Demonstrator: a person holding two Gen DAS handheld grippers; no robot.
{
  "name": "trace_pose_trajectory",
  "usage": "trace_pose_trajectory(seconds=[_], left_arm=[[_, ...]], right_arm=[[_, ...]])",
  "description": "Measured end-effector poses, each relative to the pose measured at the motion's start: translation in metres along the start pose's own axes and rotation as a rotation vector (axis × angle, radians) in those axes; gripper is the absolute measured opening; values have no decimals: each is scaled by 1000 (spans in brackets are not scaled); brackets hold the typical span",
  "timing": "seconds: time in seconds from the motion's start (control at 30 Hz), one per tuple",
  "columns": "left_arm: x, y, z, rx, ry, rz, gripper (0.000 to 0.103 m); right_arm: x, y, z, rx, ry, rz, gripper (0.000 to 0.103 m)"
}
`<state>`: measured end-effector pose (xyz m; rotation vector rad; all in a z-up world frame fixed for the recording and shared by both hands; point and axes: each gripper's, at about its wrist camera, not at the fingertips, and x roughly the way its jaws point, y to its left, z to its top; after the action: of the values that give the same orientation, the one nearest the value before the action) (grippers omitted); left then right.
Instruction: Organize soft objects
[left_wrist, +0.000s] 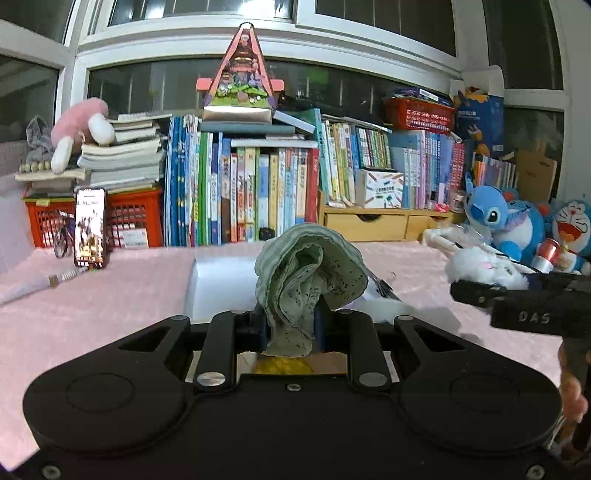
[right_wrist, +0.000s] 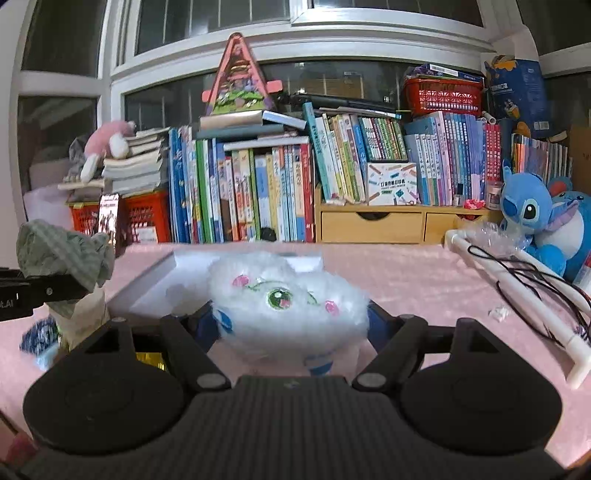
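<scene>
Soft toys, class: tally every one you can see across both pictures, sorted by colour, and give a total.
Blue: 3, the big-eared toy, one behind it, the robot cat
White: 1, the fluffy toy
Pink: 1, the plush
Total: 5

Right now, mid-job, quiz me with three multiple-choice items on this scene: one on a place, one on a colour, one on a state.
1. Where is the phone?
A. propped against a red crate at the table's far left
B. in the wooden drawer unit
C. on the book stack

2. What colour is the cloth in the left gripper?
A. red
B. pale green
C. black

3. What state is the right gripper in?
A. empty, wide open
B. closed on a white plush toy
C. closed on a book

Answers:
1 A, the phone leans on the red crate.
2 B, the cloth in the left gripper is pale green.
3 B, the right gripper squeezes the white plush toy.
</scene>
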<state>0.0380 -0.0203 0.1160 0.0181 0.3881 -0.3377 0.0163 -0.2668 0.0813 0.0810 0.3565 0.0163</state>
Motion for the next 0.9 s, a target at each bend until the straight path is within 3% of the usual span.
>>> trace_pose_trajectory(seconds=[0.5,0.9], left_arm=[[71,32,60,-40,110,-22,21],[153,54,92,-124,290,-42,21]], right_arm=[[67,-1,55,-5,104,97,79],[135,11,86,-13,254,140,79]])
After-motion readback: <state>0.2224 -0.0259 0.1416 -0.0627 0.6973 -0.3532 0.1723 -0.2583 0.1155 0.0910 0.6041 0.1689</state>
